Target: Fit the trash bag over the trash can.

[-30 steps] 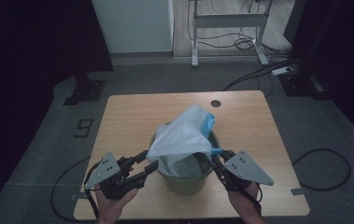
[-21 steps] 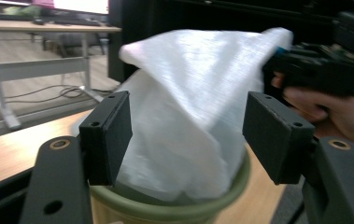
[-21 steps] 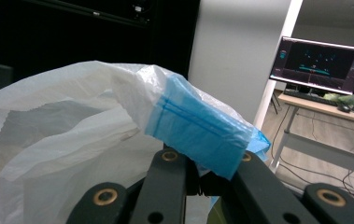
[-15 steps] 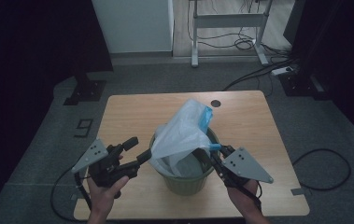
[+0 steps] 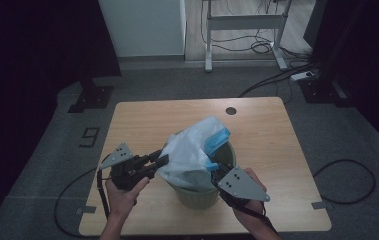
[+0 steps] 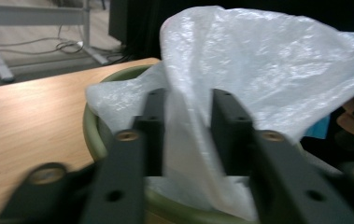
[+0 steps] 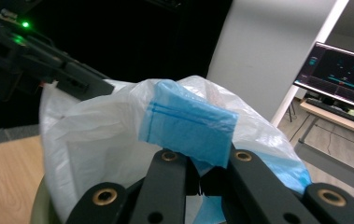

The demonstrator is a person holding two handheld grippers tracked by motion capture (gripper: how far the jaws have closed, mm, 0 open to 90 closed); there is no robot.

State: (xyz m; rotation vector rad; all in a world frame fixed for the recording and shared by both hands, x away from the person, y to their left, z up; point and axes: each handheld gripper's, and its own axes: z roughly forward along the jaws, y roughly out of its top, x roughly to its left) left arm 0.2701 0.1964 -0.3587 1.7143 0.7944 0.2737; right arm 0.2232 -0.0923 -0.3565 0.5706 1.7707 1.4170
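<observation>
A green bin [image 5: 197,195] stands on the wooden surface [image 5: 142,120], close to the person's edge. A thin white plastic bag [image 5: 187,155] sits in the bin and puffs up high above its rim. The bag has a blue band [image 5: 218,140] along its top edge. The left claw [image 5: 163,160] comes at the bag from the left side. In the left gripper view its jaws have just been closing, and a fold of the white bag [image 6: 198,135] runs between them. The black fingers [image 6: 228,126] lie right against the plastic on both sides, so this claw pinches the bag. The right claw [image 5: 216,172] is at the bin's right rim. In the right gripper view its jaws are pressed close together on a folded piece of the blue band [image 7: 188,123], and it holds that piece up. The left gripper [image 7: 48,60] shows there too, farther off, with a small green light on it. A white number 9 [image 5: 90,136] is marked on the grey floor to the left of the surface. No other writing can be read on the bag or the bin.
</observation>
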